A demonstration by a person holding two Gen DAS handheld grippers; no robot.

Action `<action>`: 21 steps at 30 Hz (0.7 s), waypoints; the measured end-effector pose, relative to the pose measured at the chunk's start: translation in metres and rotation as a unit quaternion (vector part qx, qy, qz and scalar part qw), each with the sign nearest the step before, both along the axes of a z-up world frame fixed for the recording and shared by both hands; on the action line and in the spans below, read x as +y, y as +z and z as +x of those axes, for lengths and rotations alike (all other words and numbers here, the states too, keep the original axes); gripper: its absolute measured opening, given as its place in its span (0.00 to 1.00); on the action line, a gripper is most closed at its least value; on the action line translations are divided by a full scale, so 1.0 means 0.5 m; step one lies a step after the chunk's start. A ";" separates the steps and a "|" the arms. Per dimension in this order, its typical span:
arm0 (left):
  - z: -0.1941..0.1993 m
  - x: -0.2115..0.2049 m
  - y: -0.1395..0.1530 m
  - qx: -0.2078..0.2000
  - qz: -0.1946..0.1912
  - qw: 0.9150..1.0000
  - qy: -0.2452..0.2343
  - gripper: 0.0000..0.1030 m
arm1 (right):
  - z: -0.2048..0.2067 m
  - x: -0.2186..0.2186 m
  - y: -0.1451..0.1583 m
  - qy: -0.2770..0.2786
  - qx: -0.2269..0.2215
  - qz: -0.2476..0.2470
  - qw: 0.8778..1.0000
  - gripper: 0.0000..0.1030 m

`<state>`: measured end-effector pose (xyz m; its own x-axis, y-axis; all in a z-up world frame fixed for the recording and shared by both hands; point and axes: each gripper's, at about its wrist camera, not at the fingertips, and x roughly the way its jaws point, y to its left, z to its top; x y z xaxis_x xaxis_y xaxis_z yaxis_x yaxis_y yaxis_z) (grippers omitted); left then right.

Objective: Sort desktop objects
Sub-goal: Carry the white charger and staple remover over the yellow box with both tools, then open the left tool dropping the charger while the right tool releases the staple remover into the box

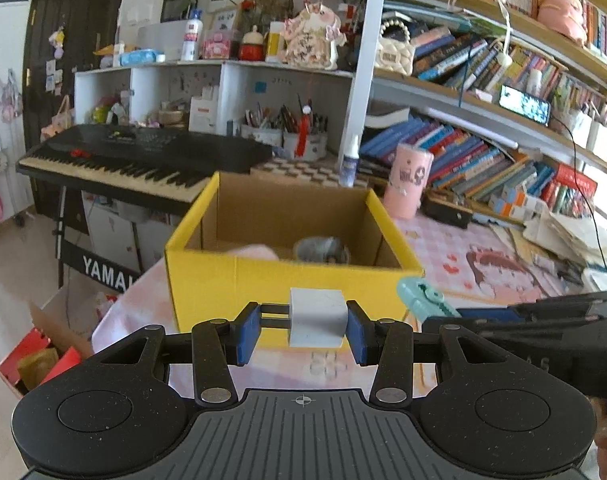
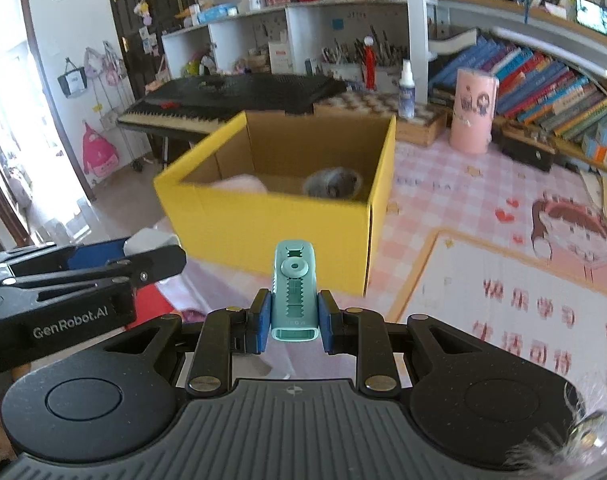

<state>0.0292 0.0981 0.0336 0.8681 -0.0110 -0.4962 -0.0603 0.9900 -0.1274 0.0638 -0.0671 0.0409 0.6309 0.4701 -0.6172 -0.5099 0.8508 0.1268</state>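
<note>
My left gripper (image 1: 303,330) is clamping a white plastic cube (image 1: 317,316) before the open yellow cardboard box (image 1: 263,284); a blurred pink lump and a grey lump are lying inside, half hidden. My right gripper (image 2: 294,326) is pinching a teal plastic retractable eraser (image 2: 293,290).

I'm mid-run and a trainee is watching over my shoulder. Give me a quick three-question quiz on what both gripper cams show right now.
1. True or false: the left gripper is empty.
2. What does the right gripper hold? A) white block B) teal clip C) pink cup
3. Name the container straight ahead of both grippers, and say whether it already has things in it.

Key
1. False: it is shut on the white block.
2. B: the teal clip.
3. The yellow box, open-topped, with a grey item and something pale pink inside.
</note>
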 end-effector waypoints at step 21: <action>0.240 -0.068 -0.037 0.031 0.023 0.999 0.021 0.42 | 0.313 0.021 0.043 0.048 -0.037 0.021 0.998 0.22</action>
<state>0.1491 0.0641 0.0150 0.8347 0.0490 -0.5486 -0.1081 0.9912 -0.0759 0.2203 -0.0565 0.0624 0.6247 0.5554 -0.5489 -0.5984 0.7921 0.1204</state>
